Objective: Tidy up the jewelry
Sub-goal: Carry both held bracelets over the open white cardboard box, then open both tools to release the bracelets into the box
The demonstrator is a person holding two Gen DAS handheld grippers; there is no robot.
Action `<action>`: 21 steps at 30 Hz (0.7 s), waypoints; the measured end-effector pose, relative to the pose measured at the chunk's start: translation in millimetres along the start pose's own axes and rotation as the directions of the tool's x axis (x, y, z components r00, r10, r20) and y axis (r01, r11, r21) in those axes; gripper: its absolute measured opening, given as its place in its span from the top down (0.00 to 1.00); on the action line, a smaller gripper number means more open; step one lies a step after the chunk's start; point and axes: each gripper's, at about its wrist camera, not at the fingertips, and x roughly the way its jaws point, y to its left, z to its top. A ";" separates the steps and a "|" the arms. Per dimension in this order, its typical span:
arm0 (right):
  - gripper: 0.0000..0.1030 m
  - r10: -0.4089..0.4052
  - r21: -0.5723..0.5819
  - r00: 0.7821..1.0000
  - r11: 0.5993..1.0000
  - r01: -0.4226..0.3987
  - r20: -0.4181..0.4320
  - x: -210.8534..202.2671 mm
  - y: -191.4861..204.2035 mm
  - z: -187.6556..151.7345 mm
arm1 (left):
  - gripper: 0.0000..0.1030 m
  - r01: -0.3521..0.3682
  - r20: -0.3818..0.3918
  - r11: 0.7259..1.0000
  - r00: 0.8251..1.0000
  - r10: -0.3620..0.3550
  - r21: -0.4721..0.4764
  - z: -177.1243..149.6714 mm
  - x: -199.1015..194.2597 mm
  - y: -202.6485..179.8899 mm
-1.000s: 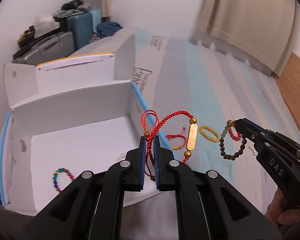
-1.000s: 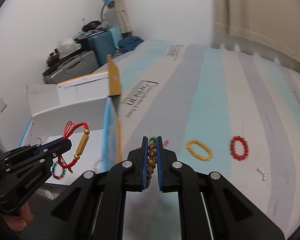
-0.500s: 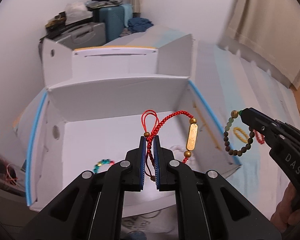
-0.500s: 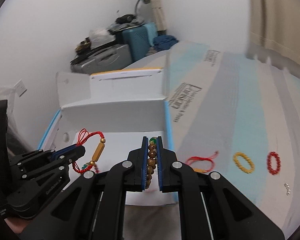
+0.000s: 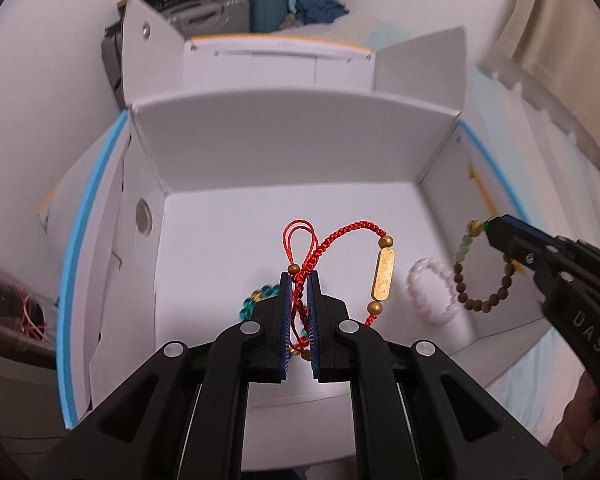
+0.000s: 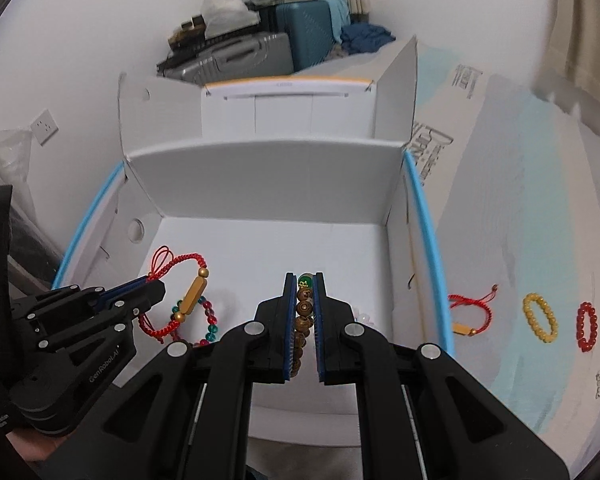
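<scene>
My left gripper [image 5: 299, 280] is shut on a red cord bracelet with a gold bar [image 5: 383, 274] and holds it above the inside of the white box [image 5: 268, 140]. It also shows in the right wrist view [image 6: 156, 280]. My right gripper [image 6: 304, 280] is shut on a brown bead bracelet [image 6: 303, 320], which hangs over the box's right side in the left wrist view [image 5: 480, 302]. A multicoloured bead bracelet [image 6: 210, 320] and a pale pink bead bracelet [image 5: 432, 292] lie on the box floor.
On the striped mattress right of the box lie a red cord bracelet [image 6: 470, 312], a yellow bead bracelet [image 6: 540, 317], a red bead bracelet [image 6: 587, 326] and small pearls [image 6: 599, 384]. Suitcases [image 6: 300, 32] stand behind the box by the wall.
Both grippers have moved left from over the mattress to above the open box, each still holding its bracelet. The box floor and the bracelets in it have come into view.
</scene>
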 end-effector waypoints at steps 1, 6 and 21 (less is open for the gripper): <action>0.93 0.000 -0.001 1.000 1.000 0.000 -0.014 4.6 0.2 -0.6 | 0.94 -0.004 -0.014 1.000 1.000 0.004 -0.003 -0.9 5.4 1.9; 0.93 -0.006 -0.007 0.998 1.000 0.006 -0.069 24.1 2.0 -3.6 | 0.94 -0.028 -0.055 1.000 0.998 0.028 0.010 -4.7 18.6 5.2; 0.92 -0.018 0.004 0.994 1.000 0.019 -0.112 44.7 -0.7 -10.0 | 0.90 -0.058 -0.093 0.998 0.994 0.059 0.017 -7.9 31.5 7.1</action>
